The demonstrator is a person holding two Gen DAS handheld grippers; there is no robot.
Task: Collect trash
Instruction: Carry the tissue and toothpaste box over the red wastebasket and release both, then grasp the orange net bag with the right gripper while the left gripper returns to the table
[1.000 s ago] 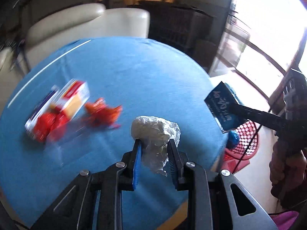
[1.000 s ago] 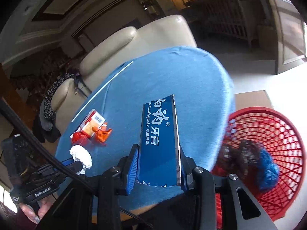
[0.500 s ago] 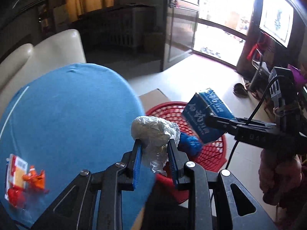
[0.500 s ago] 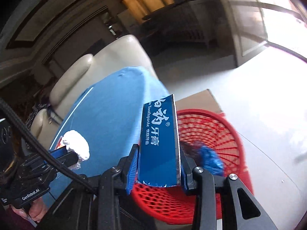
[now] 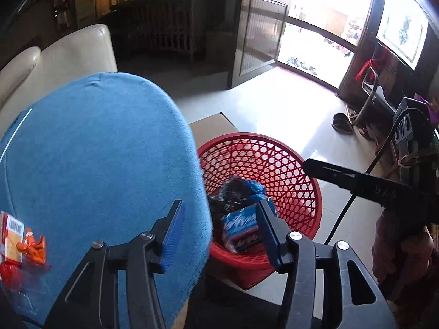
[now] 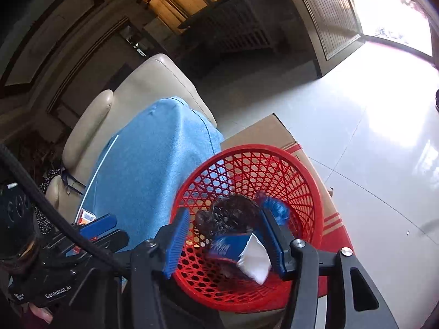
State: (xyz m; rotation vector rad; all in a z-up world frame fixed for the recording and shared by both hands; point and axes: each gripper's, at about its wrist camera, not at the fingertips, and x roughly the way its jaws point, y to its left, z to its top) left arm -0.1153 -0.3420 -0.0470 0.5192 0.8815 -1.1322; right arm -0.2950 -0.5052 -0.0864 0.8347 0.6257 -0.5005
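Both claws, left gripper (image 5: 218, 223) & right gripper (image 6: 225, 235), were spread apart w/ nothing held; toothpaste box (image 6: 229, 246) sat in the red basket (image 6: 307, 175) (orange wrappers (image 5: 33, 246) remained near the table's (image 5: 96, 150) left edge)

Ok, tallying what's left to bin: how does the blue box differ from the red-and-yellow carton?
The blue box lies inside the red basket; the red-and-yellow carton lies on the blue-covered table. The blue box rests against a dark bag; the carton has an orange wrapper beside it. Both are printed packs.
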